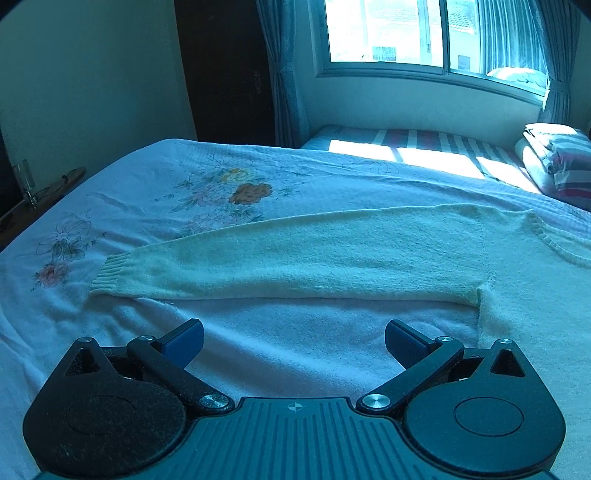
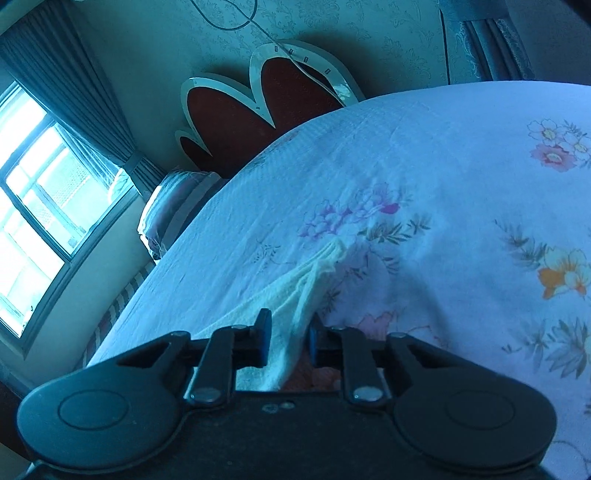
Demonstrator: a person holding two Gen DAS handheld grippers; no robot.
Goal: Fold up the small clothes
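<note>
Left gripper (image 1: pixel 294 341) hovering low over bedspread (image 1: pixel 155 173), jaws spread wide, gripping nothing, likely lining up for sleeve (image 1: pixel 280 258). Right gripper (image 2: pixel 289 341) lifting bunched sweater fabric (image 2: pixel 295 295), jaws nearly together around it, probably starting fold. Cream sweater (image 1: pixel 517 295) lying flat, sleeve stretching leftward. Farther off, folded bedding (image 1: pixel 557 162) sitting under window (image 1: pixel 388 33).

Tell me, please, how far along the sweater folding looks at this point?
Done: the cream sweater lies flat on the floral bedspread, one sleeve stretched out sideways. In hand: the right gripper has a bunched piece of cream knit between its fingers; the left gripper is open near the sleeve. Left: no fold shows yet.
</note>
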